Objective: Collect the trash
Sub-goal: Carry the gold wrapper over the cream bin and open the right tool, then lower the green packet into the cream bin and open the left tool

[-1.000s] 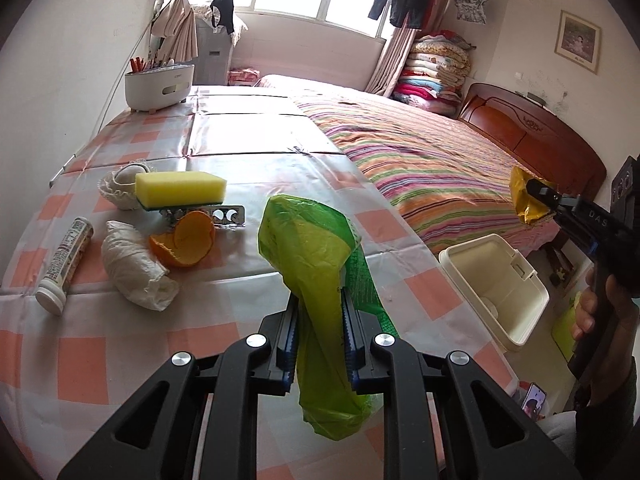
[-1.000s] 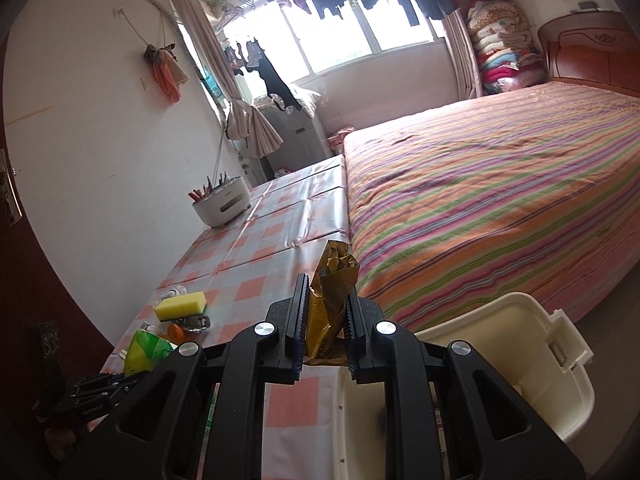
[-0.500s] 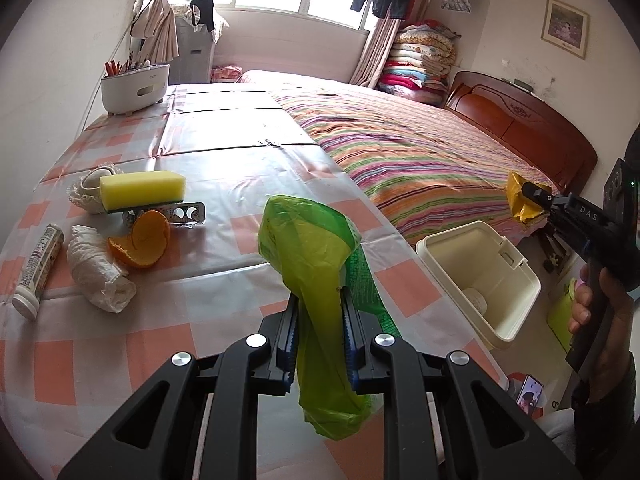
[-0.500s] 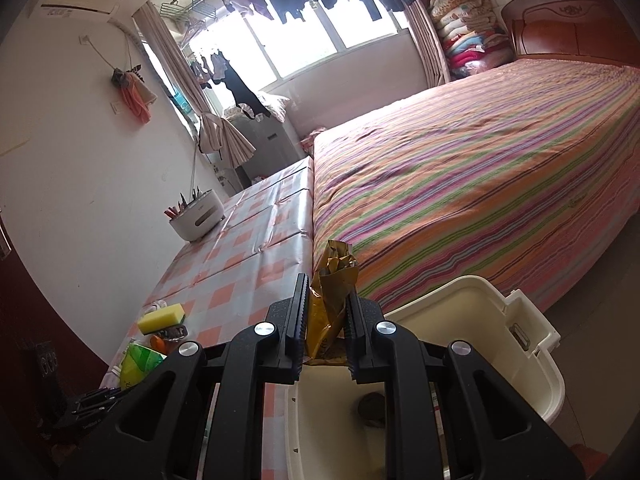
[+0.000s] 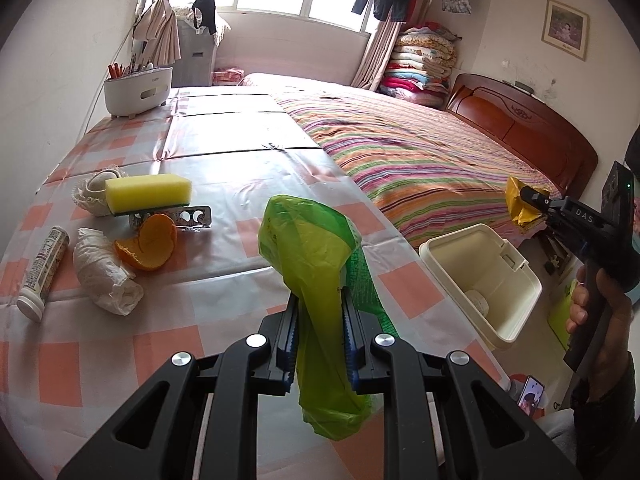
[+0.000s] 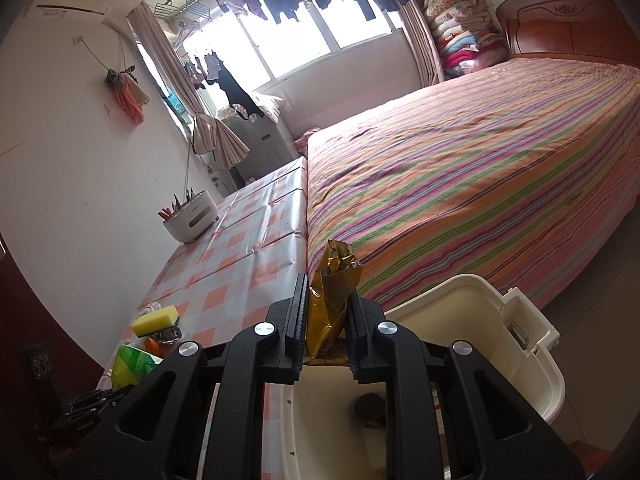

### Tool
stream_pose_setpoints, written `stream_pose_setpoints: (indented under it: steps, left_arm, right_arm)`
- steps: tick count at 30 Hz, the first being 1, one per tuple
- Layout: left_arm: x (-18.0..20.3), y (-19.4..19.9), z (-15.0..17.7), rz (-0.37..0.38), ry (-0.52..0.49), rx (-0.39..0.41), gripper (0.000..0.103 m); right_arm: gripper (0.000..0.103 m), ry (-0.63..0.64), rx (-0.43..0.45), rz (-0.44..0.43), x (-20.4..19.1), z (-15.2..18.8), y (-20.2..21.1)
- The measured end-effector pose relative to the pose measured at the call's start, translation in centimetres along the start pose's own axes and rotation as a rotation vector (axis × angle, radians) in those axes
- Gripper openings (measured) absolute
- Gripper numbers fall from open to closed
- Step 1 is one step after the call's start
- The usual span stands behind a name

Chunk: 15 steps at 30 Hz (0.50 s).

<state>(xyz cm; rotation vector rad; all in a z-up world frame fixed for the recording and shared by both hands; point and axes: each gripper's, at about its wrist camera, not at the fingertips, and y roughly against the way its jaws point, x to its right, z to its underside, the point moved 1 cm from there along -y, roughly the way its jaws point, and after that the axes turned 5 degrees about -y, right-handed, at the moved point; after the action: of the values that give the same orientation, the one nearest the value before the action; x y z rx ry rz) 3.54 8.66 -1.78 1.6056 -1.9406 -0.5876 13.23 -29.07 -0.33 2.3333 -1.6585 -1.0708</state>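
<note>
The right gripper (image 6: 324, 330) is clenched on a crumpled gold foil wrapper (image 6: 334, 300) and hangs directly above the open cream plastic bin (image 6: 536, 364) — the wrapper's long axis runs upright, so letting go should drop it straight in. The left gripper (image 5: 320, 332) grips a limp green plastic bag (image 5: 316, 264) over the checked tablecloth (image 5: 224, 252), farther from the bin
</note>
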Motion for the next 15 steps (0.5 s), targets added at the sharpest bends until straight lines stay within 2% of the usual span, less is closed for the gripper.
stream_pose_setpoints:
  steps: [3, 5, 6, 7, 12, 15]
  left_arm:
    - [0.0, -0.1, 0.0, 0.001, -0.002, -0.005, 0.018]
    - [0.1, -0.1, 0.1, 0.000, -0.003, -0.007, 0.018]
    - [0.2, -0.1, 0.1, 0.001, -0.004, -0.007, 0.018]
    - [0.2, -0.1, 0.0, 0.000, -0.006, -0.007, 0.018]
    - [0.7, -0.2, -0.3, 0.001, -0.007, -0.008, 0.018]
    - [1.6, -0.2, -0.7, 0.010, -0.020, 0.002, 0.018]
  right_arm:
    - [0.027, -0.004, 0.008, 0.015, 0.1, 0.1, 0.1]
    - [0.040, -0.021, 0.019, 0.023, 0.3, 0.1, 0.4]
    - [0.054, -0.033, 0.029, 0.030, 0.6, 0.0, 0.6]
    - [0.058, -0.047, 0.037, 0.032, 0.8, 0.0, 0.8]
    - [0.058, -0.085, 0.070, 0.035, 1.5, -0.5, 1.9]
    - [0.068, -0.107, 0.101, 0.034, 1.7, -0.8, 2.7]
